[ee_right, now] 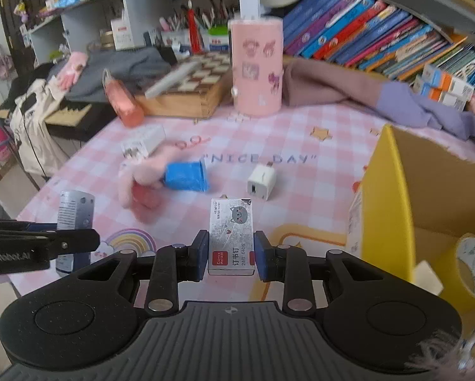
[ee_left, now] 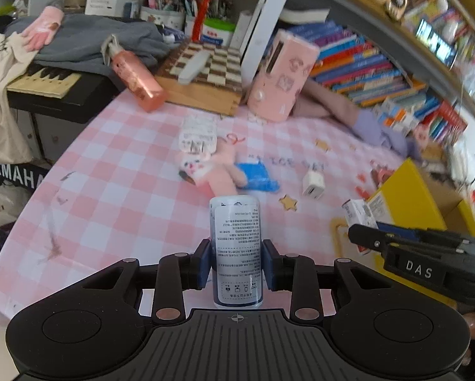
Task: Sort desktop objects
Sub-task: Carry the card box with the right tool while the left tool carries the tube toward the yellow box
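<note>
1. Transport was the step in hand: the left gripper point(ee_left: 236, 262) clenched an upright white bottle point(ee_left: 236, 247) above the checked tablecloth point(ee_left: 126, 190).
2. The right gripper point(ee_right: 231, 251) grasped a staple box point(ee_right: 231, 236), just beside the yellow box point(ee_right: 393, 209).
3. Next, each load likely needed carrying over that box's open top before release.

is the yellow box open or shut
Open. In the right wrist view the yellow box has no lid over it, its brown inside shows, and a tape roll lies inside.
</note>
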A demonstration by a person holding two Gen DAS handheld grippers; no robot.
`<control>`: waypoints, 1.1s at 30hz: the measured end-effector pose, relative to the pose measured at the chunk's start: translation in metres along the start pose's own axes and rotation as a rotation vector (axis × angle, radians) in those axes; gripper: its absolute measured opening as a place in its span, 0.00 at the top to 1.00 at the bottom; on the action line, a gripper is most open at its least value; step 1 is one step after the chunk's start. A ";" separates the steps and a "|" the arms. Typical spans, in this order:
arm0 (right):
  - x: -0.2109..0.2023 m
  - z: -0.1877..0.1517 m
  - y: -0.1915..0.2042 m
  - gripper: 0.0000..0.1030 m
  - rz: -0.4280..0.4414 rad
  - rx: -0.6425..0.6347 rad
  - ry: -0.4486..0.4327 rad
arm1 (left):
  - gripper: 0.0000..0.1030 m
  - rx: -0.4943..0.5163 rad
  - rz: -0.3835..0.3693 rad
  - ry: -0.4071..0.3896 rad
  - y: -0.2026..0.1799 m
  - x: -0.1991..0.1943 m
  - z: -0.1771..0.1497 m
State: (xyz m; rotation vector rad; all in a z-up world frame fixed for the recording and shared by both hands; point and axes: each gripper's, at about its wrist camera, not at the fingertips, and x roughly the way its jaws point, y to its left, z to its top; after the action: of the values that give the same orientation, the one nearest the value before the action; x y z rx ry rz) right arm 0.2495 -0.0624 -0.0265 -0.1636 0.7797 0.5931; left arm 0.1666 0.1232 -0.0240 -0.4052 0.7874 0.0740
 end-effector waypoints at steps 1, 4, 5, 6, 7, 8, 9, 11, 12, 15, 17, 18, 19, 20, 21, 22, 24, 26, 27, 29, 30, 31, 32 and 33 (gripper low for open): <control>-0.005 0.000 0.001 0.73 0.000 0.002 -0.010 | 0.69 -0.003 -0.007 -0.011 0.000 -0.005 0.001; -0.018 -0.001 0.004 0.73 -0.001 0.002 -0.037 | 0.69 0.001 -0.026 -0.044 -0.002 -0.017 0.003; -0.022 -0.002 0.006 0.73 -0.004 -0.001 -0.044 | 0.69 0.004 -0.032 -0.052 -0.003 -0.020 0.004; -0.025 -0.003 0.008 0.73 -0.006 -0.003 -0.051 | 0.69 0.007 -0.038 -0.060 -0.003 -0.024 0.004; -0.029 -0.004 0.009 0.73 -0.007 -0.003 -0.055 | 0.69 0.009 -0.044 -0.066 -0.003 -0.027 0.004; -0.031 -0.005 0.010 0.73 -0.008 -0.002 -0.058 | 0.69 0.010 -0.049 -0.072 -0.003 -0.031 0.004; -0.034 -0.006 0.012 0.73 -0.009 -0.001 -0.061 | 0.69 0.010 -0.055 -0.078 -0.003 -0.035 0.004; -0.040 -0.008 0.014 0.73 -0.014 0.001 -0.066 | 0.69 0.012 -0.069 -0.090 -0.003 -0.043 0.004; -0.042 -0.009 0.015 0.73 -0.016 0.003 -0.069 | 0.69 0.013 -0.076 -0.097 -0.003 -0.048 0.004; -0.051 -0.012 0.019 0.73 -0.021 0.011 -0.076 | 0.69 0.016 -0.102 -0.116 -0.003 -0.062 0.002; -0.058 -0.015 0.023 0.73 -0.023 0.016 -0.080 | 0.69 0.016 -0.121 -0.125 -0.003 -0.071 0.001; -0.062 -0.016 0.024 0.73 -0.023 0.019 -0.080 | 0.69 0.016 -0.130 -0.129 -0.003 -0.075 0.000; -0.066 -0.018 0.026 0.73 -0.022 0.023 -0.080 | 0.69 0.017 -0.138 -0.132 -0.002 -0.078 0.000; -0.069 -0.020 0.028 0.73 -0.022 0.026 -0.080 | 0.69 0.017 -0.147 -0.134 -0.002 -0.082 -0.001; -0.073 -0.022 0.030 0.73 -0.022 0.028 -0.079 | 0.69 0.017 -0.157 -0.136 -0.002 -0.085 -0.003; -0.077 -0.024 0.032 0.73 -0.022 0.031 -0.078 | 0.69 0.017 -0.166 -0.138 -0.002 -0.089 -0.004; -0.086 -0.030 0.037 0.73 -0.023 0.039 -0.077 | 0.69 0.019 -0.182 -0.141 -0.002 -0.097 -0.007; -0.094 -0.037 0.040 0.73 -0.026 0.048 -0.076 | 0.69 0.023 -0.197 -0.140 -0.001 -0.104 -0.011; -0.098 -0.040 0.042 0.73 -0.029 0.054 -0.075 | 0.69 0.026 -0.204 -0.138 -0.001 -0.108 -0.014; -0.105 -0.048 0.047 0.73 -0.036 0.064 -0.072 | 0.69 0.035 -0.213 -0.134 -0.001 -0.114 -0.019; -0.108 -0.052 0.049 0.73 -0.040 0.070 -0.070 | 0.69 0.039 -0.218 -0.130 0.000 -0.117 -0.022; -0.111 -0.056 0.051 0.73 -0.044 0.076 -0.068 | 0.69 0.042 -0.223 -0.127 0.001 -0.120 -0.024; -0.114 -0.059 0.053 0.73 -0.047 0.082 -0.066 | 0.69 0.043 -0.227 -0.123 0.001 -0.122 -0.027; -0.116 -0.063 0.054 0.73 -0.050 0.087 -0.064 | 0.69 0.045 -0.231 -0.119 0.002 -0.125 -0.030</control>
State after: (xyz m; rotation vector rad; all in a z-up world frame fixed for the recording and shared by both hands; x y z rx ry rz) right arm 0.1157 -0.0909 0.0150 -0.0830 0.7360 0.5138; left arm 0.0577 0.1239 0.0441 -0.4431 0.6199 -0.1345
